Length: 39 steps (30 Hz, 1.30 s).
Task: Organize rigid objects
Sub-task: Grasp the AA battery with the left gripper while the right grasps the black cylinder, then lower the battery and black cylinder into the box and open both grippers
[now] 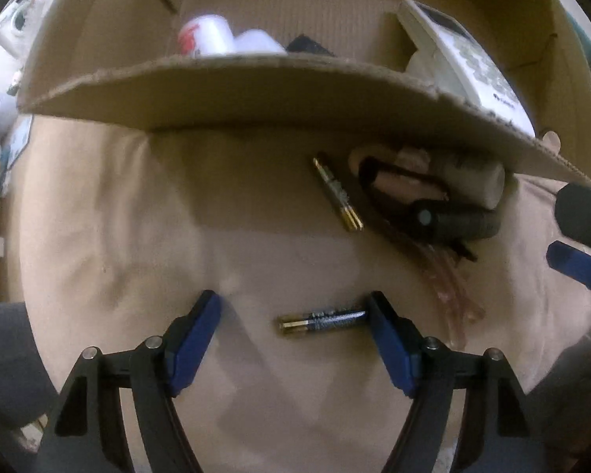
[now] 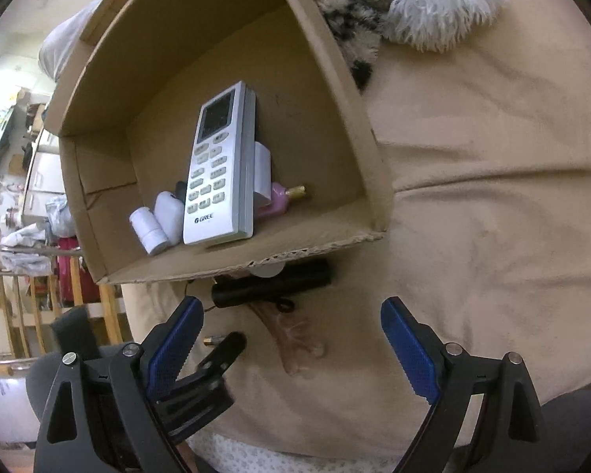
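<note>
Batteries (image 1: pixel 322 321) — a light, stiff, slick banded pair — lie on the beige cover (image 1: pixel 138 205) between the left gripper (image 1: pixel 295 329)'s parted jaws, one pad at their end; best pinched across mid-body. Right gripper (image 2: pixel 291 339) gapes empty near the cardboard box (image 2: pixel 335 118).

Bare cloth (image 1: pixel 138 216) lies open left of the battery (image 1: pixel 322 320); the box flap (image 1: pixel 256 94) overhangs the torch (image 1: pixel 457 220) beyond.

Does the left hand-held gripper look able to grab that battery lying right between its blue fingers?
Probably yes. The left hand-held gripper already straddles the battery on the beige cloth, one finger at its end, the other apart. Nothing lies between; the jaws are open.
</note>
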Each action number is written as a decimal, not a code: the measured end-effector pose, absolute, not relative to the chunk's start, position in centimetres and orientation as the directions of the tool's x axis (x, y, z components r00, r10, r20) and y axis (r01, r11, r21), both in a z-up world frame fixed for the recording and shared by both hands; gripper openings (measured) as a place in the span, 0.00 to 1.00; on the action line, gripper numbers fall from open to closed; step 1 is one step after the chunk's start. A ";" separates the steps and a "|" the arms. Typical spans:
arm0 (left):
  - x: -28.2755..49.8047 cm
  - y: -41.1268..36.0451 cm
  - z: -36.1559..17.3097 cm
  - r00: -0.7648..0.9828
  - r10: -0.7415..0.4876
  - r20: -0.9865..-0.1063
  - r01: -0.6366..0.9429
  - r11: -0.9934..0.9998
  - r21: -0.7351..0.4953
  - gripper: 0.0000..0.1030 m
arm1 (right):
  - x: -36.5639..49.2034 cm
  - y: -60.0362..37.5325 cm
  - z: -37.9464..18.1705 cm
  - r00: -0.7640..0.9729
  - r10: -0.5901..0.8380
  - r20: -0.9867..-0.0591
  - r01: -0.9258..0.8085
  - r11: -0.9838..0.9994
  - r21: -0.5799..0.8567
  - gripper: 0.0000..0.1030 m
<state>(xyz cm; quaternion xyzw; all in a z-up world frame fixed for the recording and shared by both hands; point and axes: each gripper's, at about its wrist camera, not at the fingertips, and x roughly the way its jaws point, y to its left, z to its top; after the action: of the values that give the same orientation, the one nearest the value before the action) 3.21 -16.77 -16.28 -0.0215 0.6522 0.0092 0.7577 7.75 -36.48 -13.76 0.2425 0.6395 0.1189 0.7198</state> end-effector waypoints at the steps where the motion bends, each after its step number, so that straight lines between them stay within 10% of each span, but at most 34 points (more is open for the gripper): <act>1: 3.2 -16.8 -16.2 0.157 -0.015 -0.988 -0.040 0.999 -0.021 0.68 | 7.8 -36.1 -13.9 0.149 0.478 -0.866 0.129 0.859 0.496 0.95; 14: 2.6 -14.8 -15.9 0.175 -0.018 -0.984 -0.046 0.999 -0.026 0.38 | 9.9 -29.6 -16.7 0.055 0.352 -0.934 -0.087 0.934 0.347 0.95; 39: 2.2 -13.2 -15.6 0.160 -0.016 -0.987 -0.084 0.996 -0.030 0.37 | 7.6 -31.8 -14.1 0.160 0.327 -0.931 -0.079 0.945 0.319 0.89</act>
<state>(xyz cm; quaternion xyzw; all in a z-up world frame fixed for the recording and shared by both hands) 2.25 -13.17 -15.63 -0.0388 0.6477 0.0223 0.7606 7.59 -31.81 -14.15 0.0981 0.6338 0.1345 0.7554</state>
